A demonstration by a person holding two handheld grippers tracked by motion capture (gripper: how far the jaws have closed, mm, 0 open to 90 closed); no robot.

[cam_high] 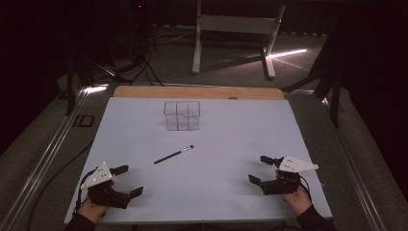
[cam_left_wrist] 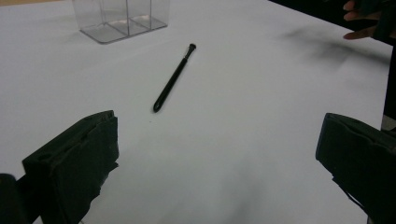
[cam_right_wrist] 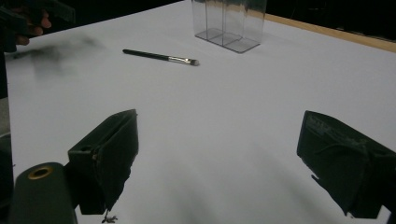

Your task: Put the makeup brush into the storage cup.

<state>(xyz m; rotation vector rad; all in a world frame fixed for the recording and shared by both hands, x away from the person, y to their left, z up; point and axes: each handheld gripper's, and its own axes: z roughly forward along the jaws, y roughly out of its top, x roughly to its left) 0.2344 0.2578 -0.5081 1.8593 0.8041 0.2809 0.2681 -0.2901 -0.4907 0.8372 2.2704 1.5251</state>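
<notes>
Well, clear divided box (cam_high: 182,115) w/ brush (cam_high: 173,155) lying near (outside it); both grippers' jaws wide open, holding nothing.

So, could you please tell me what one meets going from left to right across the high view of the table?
Left tool → black brush → clear divided container → right tool.

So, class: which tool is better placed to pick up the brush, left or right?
Probably left. The brush lies left of centre, its handle end pointing toward the open left tool. The right tool, also open, sits farther away, on the bristle side.
</notes>
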